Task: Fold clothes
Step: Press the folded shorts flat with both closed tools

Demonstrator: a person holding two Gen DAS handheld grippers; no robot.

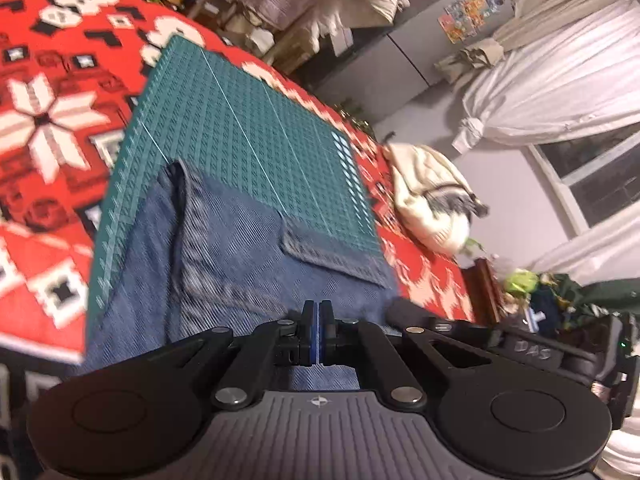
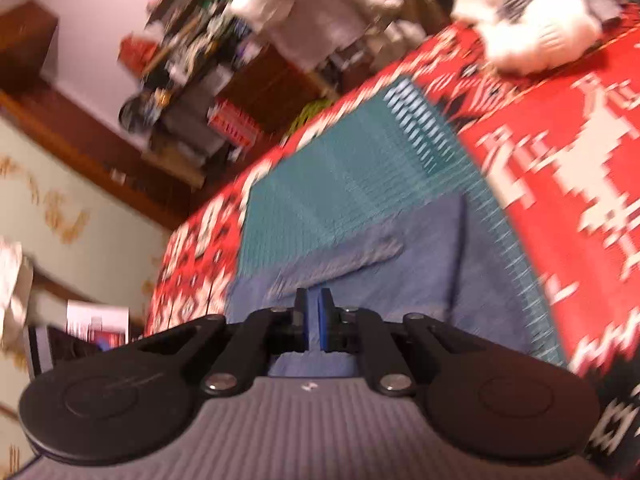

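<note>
Left gripper (image 1: pixel 319 332) jaws pinched on blue jeans (image 1: pixel 240 248), right gripper (image 2: pixel 314 330) jaws likewise, blurred, jeans' near end hidden

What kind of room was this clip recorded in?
Most likely a lived-in home room: a table under a red patterned cloth, a fridge with magnets and curtained windows. Denim jeans lie on a green cutting mat.

Red patterned blanket (image 1: pixel 52 128) covers the bed; green cutting mat (image 1: pixel 240 120) on it, cream bundle (image 1: pixel 432 200) beside.
</note>
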